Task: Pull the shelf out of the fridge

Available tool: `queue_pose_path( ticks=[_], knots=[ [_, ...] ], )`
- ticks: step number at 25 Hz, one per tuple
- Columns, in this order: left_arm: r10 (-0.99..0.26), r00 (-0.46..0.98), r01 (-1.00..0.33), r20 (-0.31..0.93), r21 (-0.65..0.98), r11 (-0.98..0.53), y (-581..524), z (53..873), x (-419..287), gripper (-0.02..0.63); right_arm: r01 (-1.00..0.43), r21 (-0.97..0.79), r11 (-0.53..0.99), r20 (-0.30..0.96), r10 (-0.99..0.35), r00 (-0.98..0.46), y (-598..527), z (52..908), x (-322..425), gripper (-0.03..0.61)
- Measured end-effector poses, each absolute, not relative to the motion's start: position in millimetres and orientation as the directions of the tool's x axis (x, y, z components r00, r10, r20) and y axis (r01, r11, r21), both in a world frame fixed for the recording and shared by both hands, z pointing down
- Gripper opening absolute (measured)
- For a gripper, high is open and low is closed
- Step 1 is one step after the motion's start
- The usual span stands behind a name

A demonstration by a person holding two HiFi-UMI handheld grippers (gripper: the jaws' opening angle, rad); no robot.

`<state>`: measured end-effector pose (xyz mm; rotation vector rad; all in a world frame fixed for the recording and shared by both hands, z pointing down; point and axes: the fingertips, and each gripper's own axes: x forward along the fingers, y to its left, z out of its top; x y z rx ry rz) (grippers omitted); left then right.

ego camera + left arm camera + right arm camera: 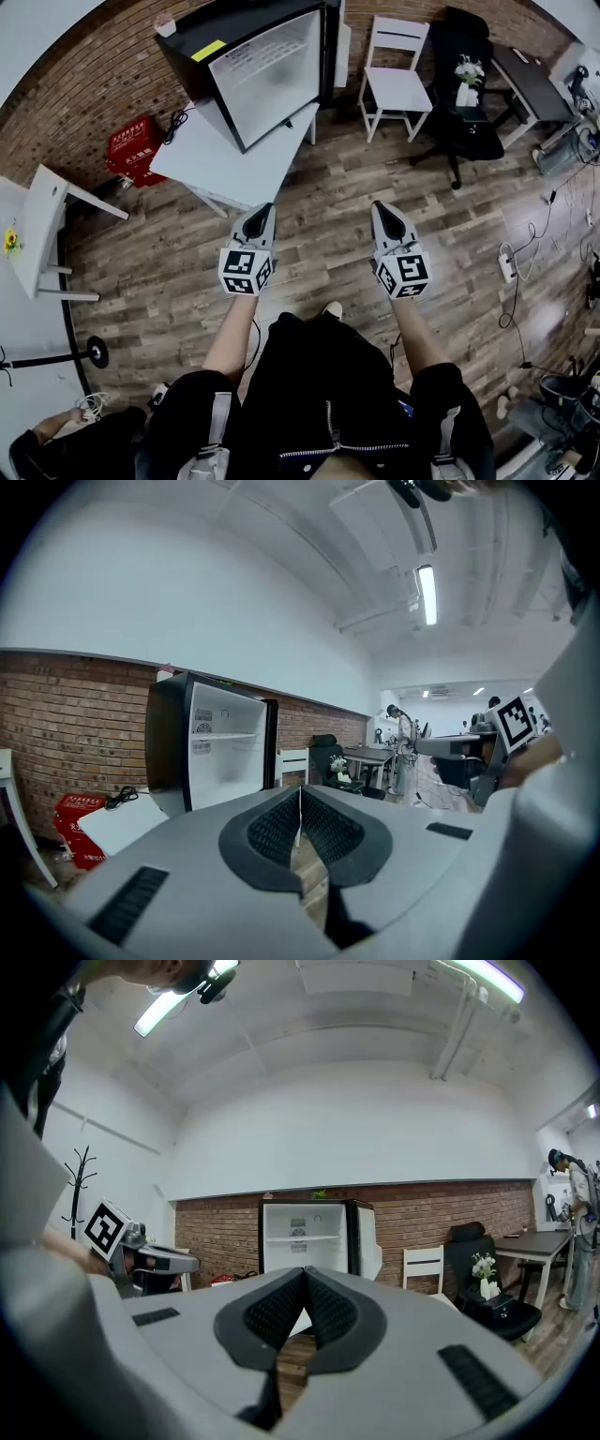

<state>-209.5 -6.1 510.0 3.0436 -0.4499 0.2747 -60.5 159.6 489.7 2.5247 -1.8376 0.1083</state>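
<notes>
Both the left gripper (262, 214) and right gripper (382, 211) are closed and empty, well short of the open fridge (267, 70); its shelf (302, 1238) sits inside, so all pulling remains

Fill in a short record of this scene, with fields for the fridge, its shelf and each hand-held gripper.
Fridge: door open, against the brick wall
Shelf: inside the fridge, not yet pulled out
Left hand-held gripper: shut, empty, short of the fridge
Right hand-held gripper: shut, empty, short of the fridge
Nearby: white chair, red crate
</notes>
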Motion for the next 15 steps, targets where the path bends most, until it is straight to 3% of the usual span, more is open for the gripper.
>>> queue_pose_path(
  ticks=[15],
  knots=[
    [-0.326,0.924,-0.337,0.199,0.021,-0.941,-24,515,-129,0.021,-0.968,-0.075,-0.239,0.068,-0.970,0.234,131,494,24,0.002]
  ],
)
